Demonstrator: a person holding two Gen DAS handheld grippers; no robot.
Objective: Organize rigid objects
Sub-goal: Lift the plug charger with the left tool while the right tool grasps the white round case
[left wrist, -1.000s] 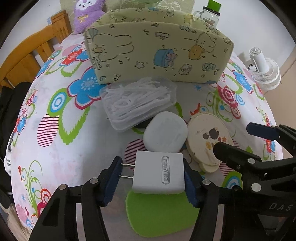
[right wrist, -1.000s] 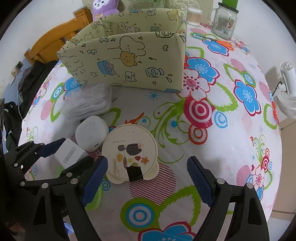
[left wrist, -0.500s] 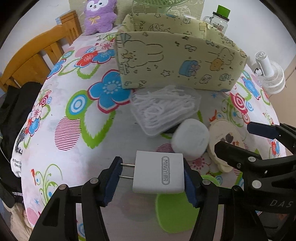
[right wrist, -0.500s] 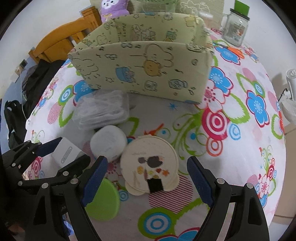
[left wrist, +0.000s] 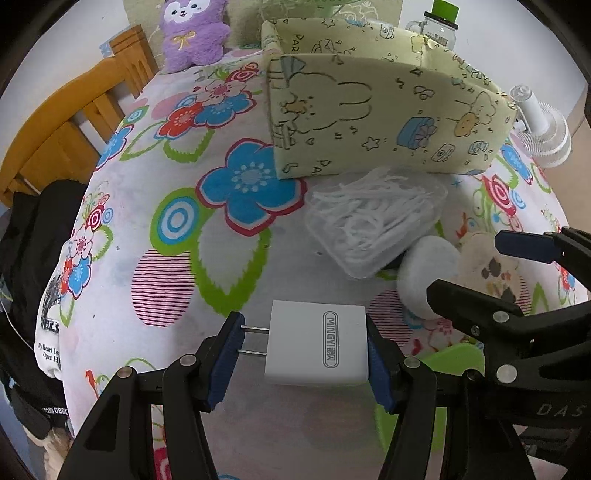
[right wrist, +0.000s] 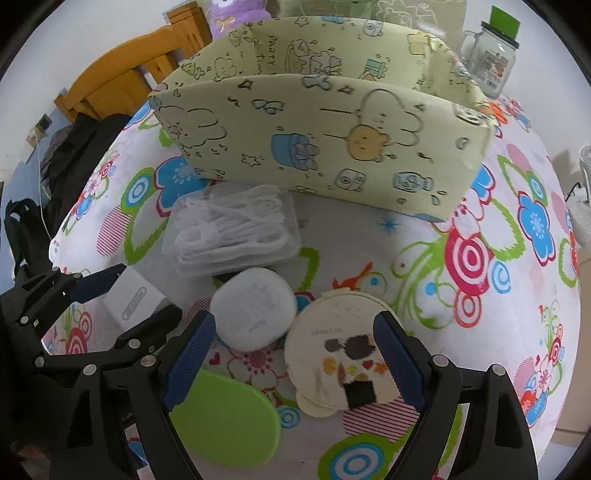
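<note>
My left gripper (left wrist: 301, 356) is shut on a white plug charger (left wrist: 319, 343), held above the flowered tablecloth with its prongs to the left; the same charger (right wrist: 133, 297) shows at the left of the right wrist view. My right gripper (right wrist: 293, 360) stands open over a white round case (right wrist: 255, 308) and a cream round compact (right wrist: 341, 349), touching neither. A clear box of floss picks (left wrist: 373, 225) lies in front of the pale yellow cartoon-print storage box (right wrist: 325, 136). A green oval object (right wrist: 227, 417) lies near the front edge.
A glass jar with a green lid (right wrist: 493, 55) stands behind the storage box. A purple plush toy (left wrist: 194, 33) and a wooden chair (left wrist: 74, 125) are at the back left. A small white fan (left wrist: 543, 129) is off the table's right side. Dark clothing (left wrist: 29, 240) hangs left.
Both grippers have drifted to the left across the table, so the storage box and the small items slide rightward in both views. The charger stays clamped and the right jaws stay apart.
</note>
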